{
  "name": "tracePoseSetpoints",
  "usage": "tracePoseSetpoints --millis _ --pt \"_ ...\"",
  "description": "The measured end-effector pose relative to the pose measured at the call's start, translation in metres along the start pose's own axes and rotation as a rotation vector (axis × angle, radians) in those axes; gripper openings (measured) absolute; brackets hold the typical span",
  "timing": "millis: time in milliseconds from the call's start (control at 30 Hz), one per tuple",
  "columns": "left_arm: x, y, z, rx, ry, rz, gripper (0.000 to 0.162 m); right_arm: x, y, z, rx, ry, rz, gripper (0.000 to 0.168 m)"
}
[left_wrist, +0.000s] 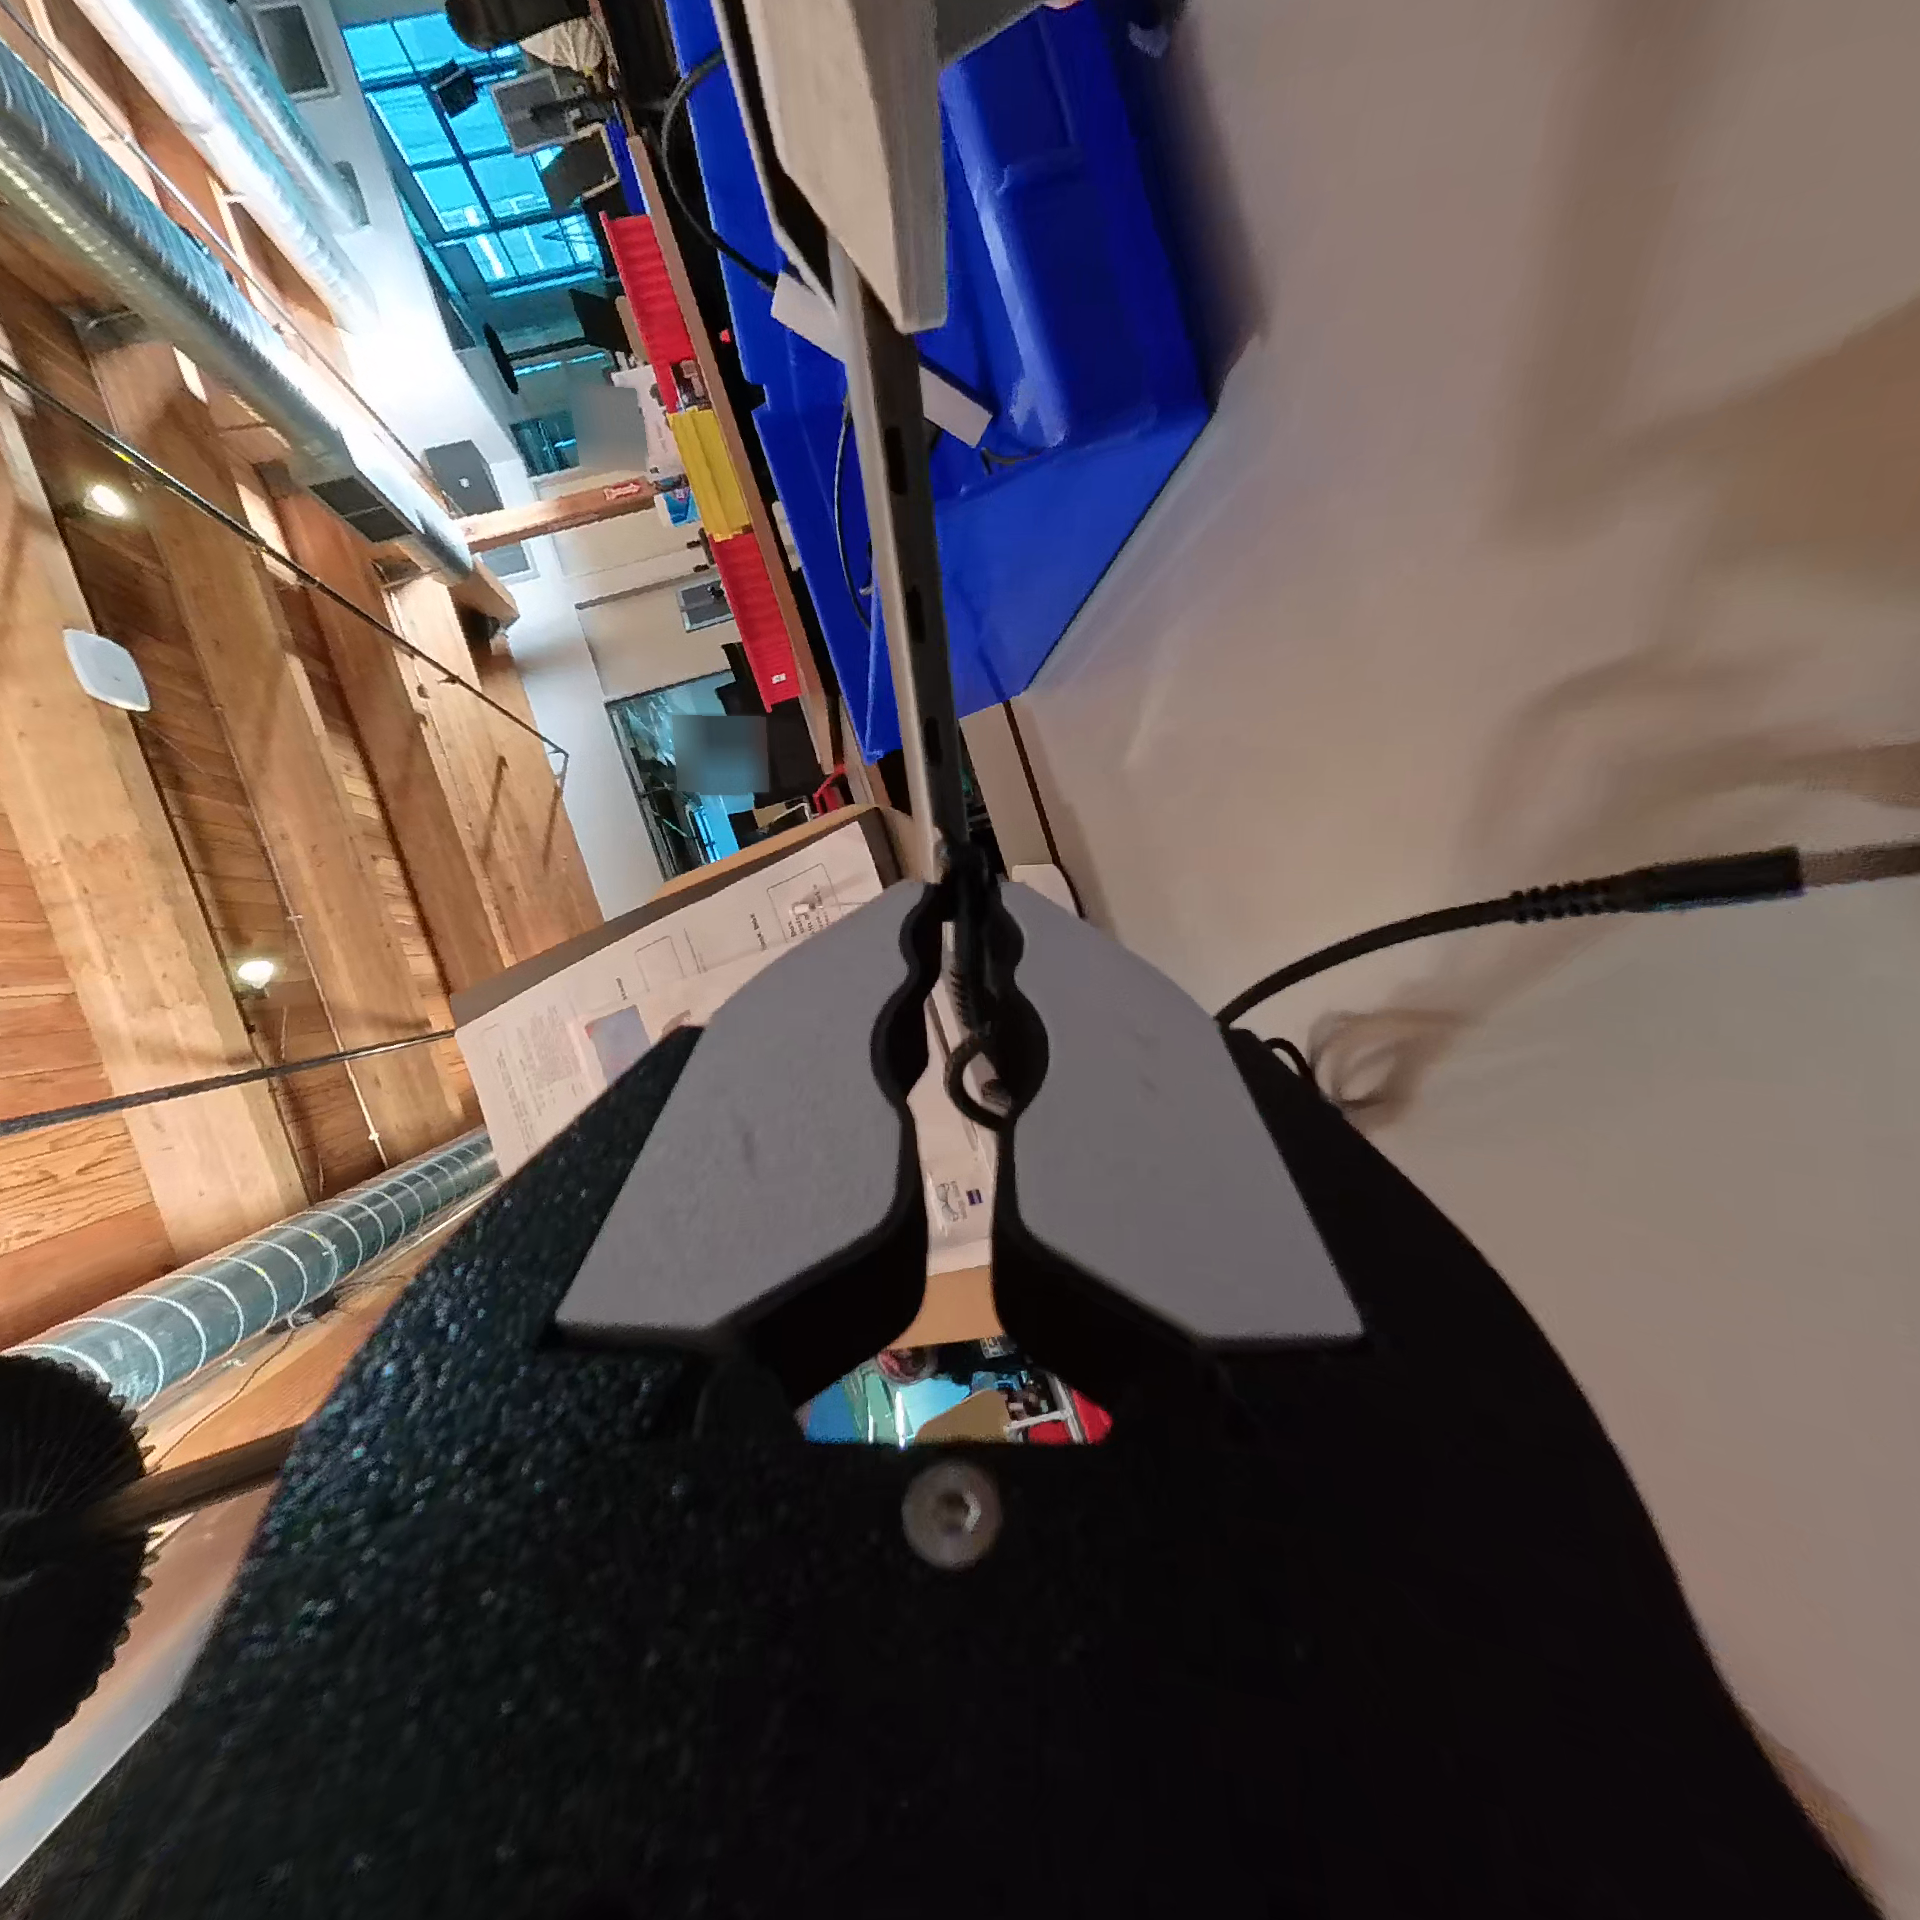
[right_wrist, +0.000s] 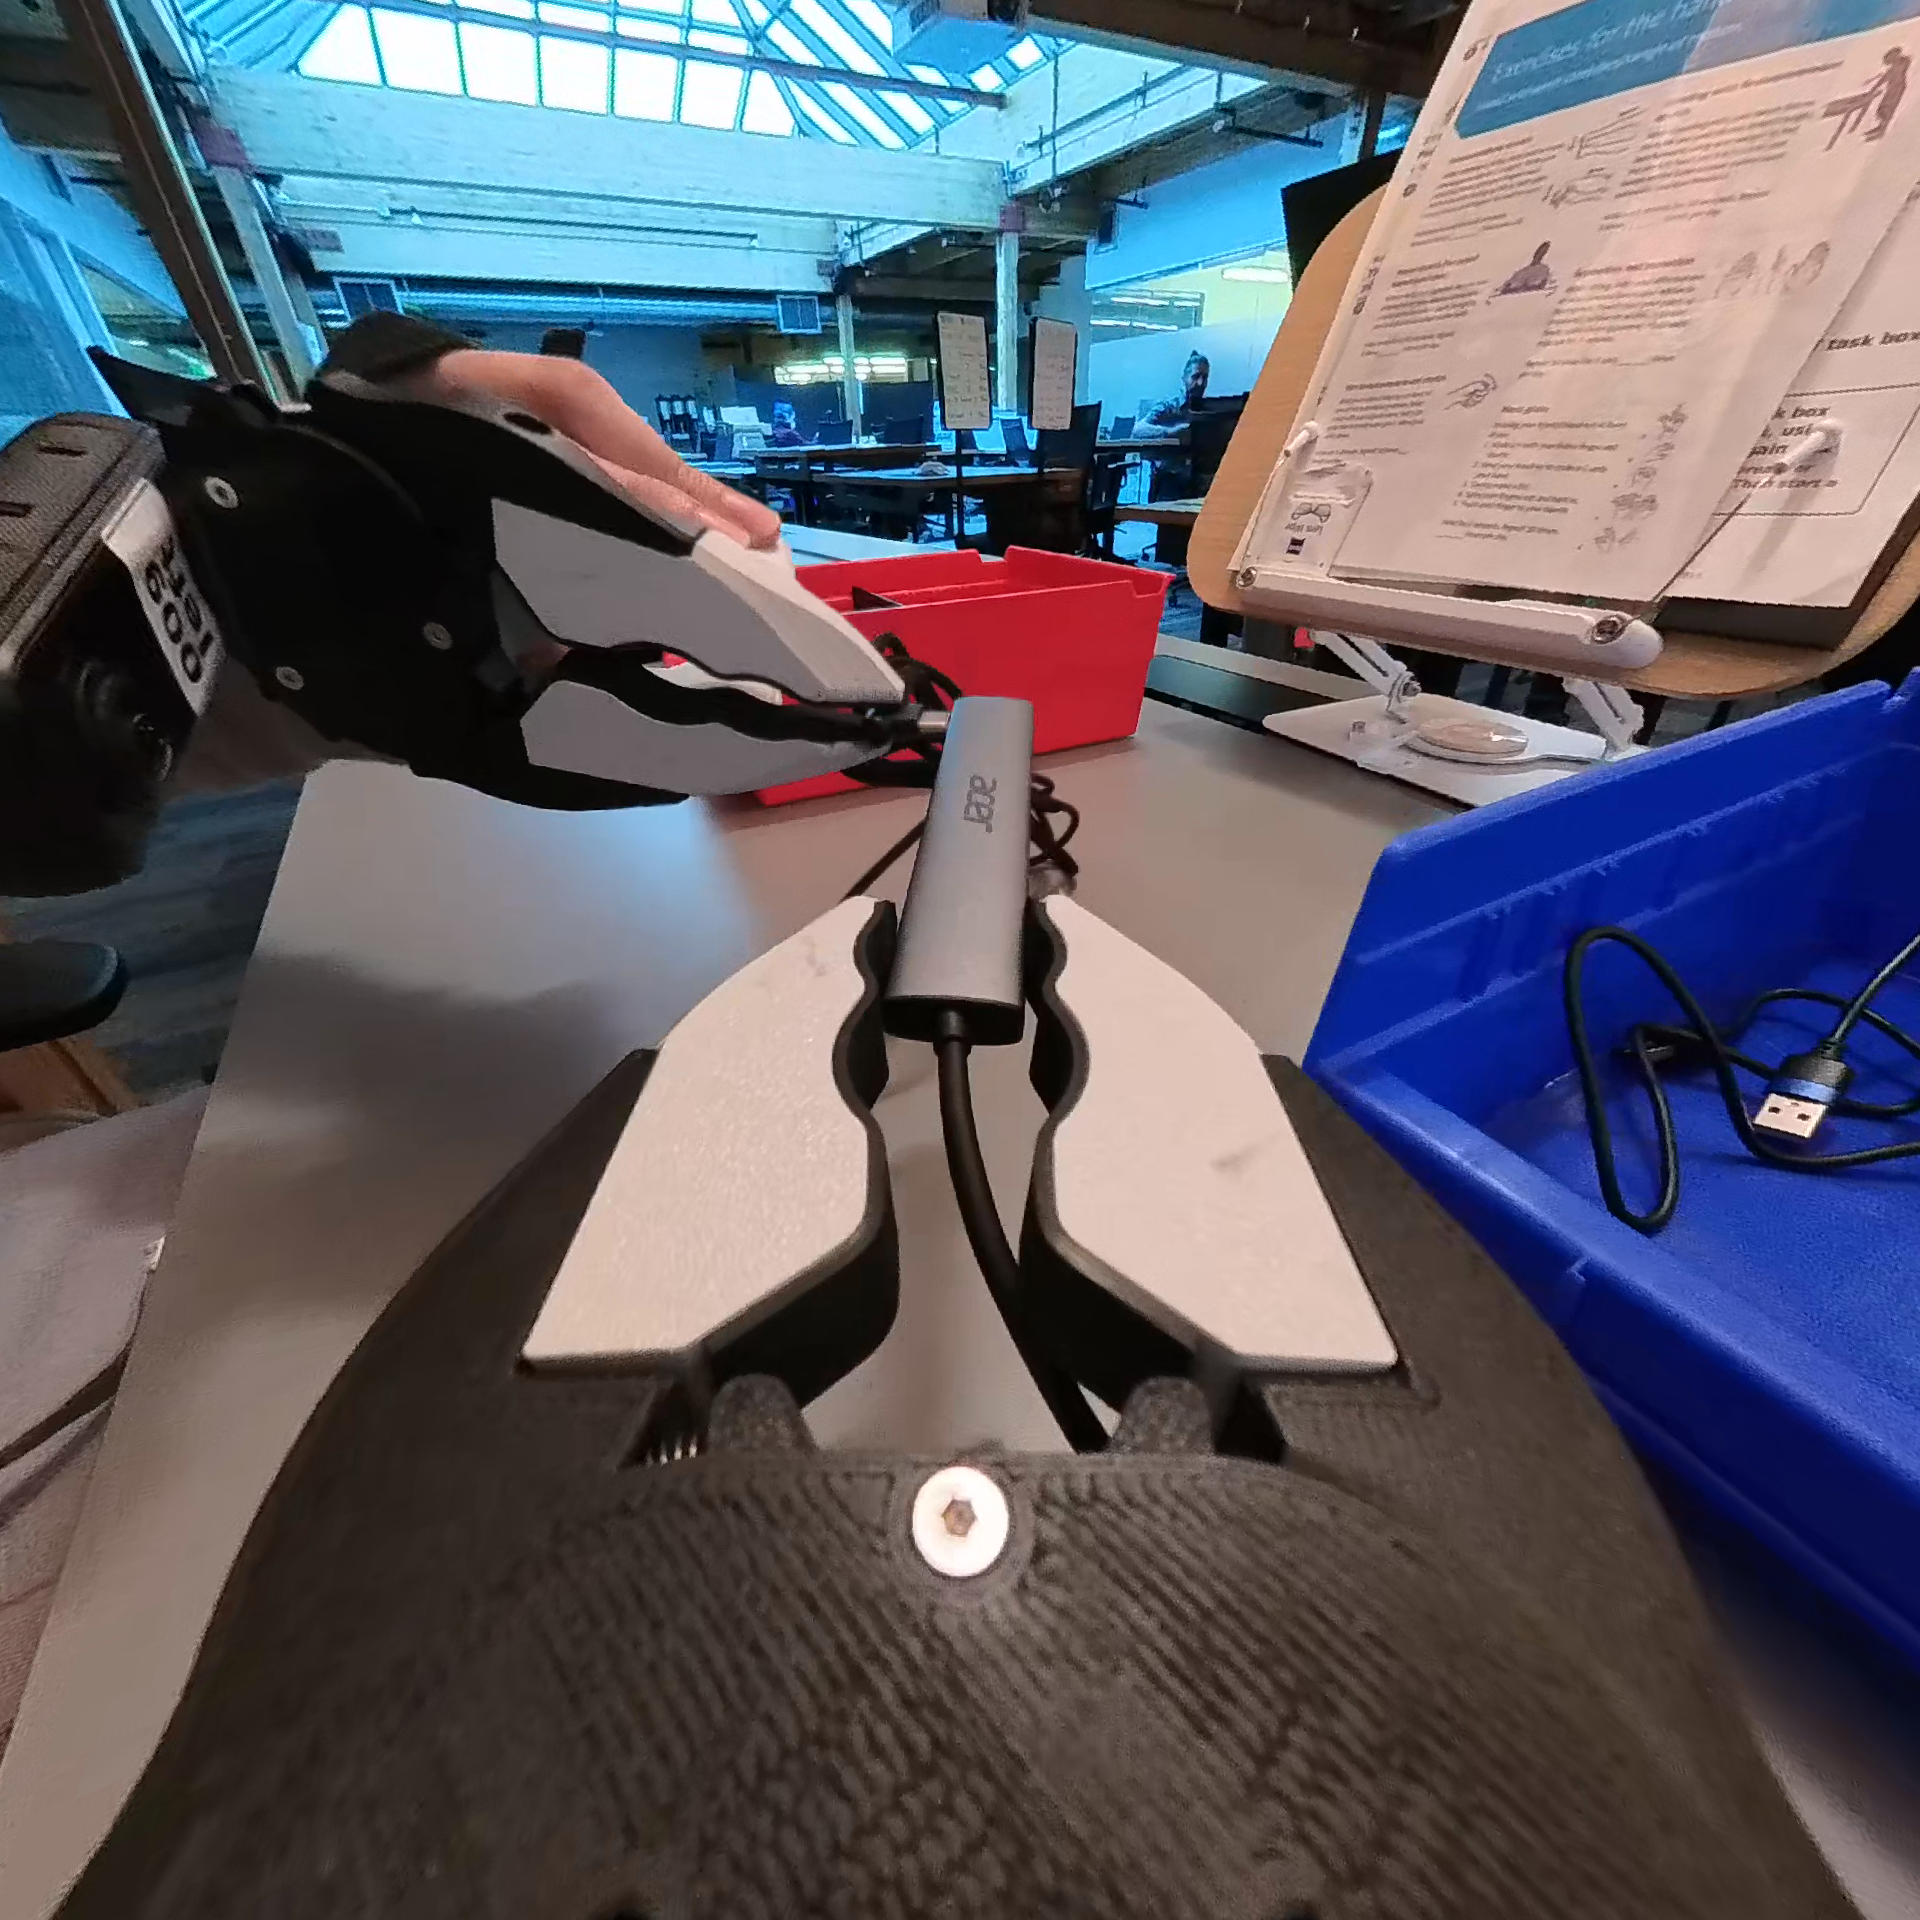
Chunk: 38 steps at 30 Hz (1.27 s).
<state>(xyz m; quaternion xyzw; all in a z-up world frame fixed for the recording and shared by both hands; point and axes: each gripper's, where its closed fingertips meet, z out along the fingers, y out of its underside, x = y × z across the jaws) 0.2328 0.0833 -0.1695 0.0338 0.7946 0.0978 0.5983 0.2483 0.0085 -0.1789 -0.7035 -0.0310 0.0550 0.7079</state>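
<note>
My right gripper (right_wrist: 961, 920) is shut on the near end of a slim grey USB hub (right_wrist: 971, 821), held above the grey table (right_wrist: 468, 987). The hub's own black lead (right_wrist: 971, 1153) runs back between my fingers. My left gripper (right_wrist: 888, 719), held by a hand, is shut on a black cable plug (right_wrist: 928, 723) at the hub's far end. In the left wrist view, which is rolled on its side, the left gripper (left_wrist: 961, 904) pinches that black cable (left_wrist: 971, 1003). The hub (left_wrist: 914, 540) stretches ahead to the right gripper's white finger (left_wrist: 862, 156).
A blue bin (right_wrist: 1507, 935) at the right holds a loose black USB cable (right_wrist: 1787, 1112). A red bin (right_wrist: 1039, 644) stands behind the hub with tangled black cable beside it. A document stand with printed sheets (right_wrist: 1558, 364) is at the back right. Another black cable (left_wrist: 1558, 896) lies on the table. The grippers' ends are close to 8 cm from one another.
</note>
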Motion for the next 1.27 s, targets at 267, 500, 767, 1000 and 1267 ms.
tracePoseSetpoints --millis 267,500,767,1000,1267 --pt "0.003 0.004 0.002 -0.007 0.005 -0.023 0.007 -0.001 0.001 0.003 -0.006 -0.001 0.039 0.024" --pt "0.008 0.006 0.003 -0.009 0.018 -0.05 0.007 -0.005 0.004 0.006 -0.033 -0.005 0.019 0.025" --pt "0.013 0.008 0.002 -0.013 0.028 -0.033 0.007 -0.013 0.006 0.009 -0.05 -0.018 -0.039 0.027" --pt "0.012 0.002 0.0 0.104 0.174 -0.216 0.018 -0.009 0.005 0.003 -0.061 -0.012 -0.109 0.025" --pt "0.025 -0.002 -0.007 0.196 0.487 -0.302 0.055 -0.027 0.01 0.003 -0.092 -0.097 -0.265 0.025"
